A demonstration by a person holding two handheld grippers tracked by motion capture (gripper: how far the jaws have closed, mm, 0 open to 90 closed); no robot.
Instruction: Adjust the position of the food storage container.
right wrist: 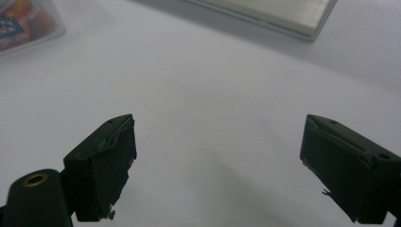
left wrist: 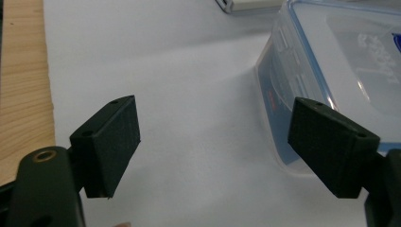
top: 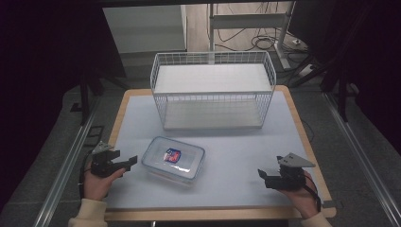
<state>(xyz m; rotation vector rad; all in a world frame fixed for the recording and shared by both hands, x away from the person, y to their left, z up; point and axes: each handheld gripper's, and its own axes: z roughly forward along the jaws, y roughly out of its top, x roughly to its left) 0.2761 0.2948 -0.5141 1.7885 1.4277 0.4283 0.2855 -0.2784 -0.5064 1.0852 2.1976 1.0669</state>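
Note:
A clear plastic food box [top: 173,159] with a blue-rimmed lid and a red-and-blue label lies on the white mat [top: 236,151], front left of centre. My left gripper [top: 128,163] is open just left of it, jaws wide apart; in the left gripper view [left wrist: 220,142] the box [left wrist: 326,71] stands close at the right, its side just beyond the right jaw. My right gripper [top: 263,176] is open near the front right edge, with bare mat between its jaws [right wrist: 217,165]. The box corner [right wrist: 23,23] shows far off at that view's upper left.
A white wire basket [top: 213,90] with a flat white floor stands at the back middle of the mat; its base edge [right wrist: 269,14] shows in the right gripper view. Wooden table rim [top: 302,137] frames the mat. Cables lie on the floor behind.

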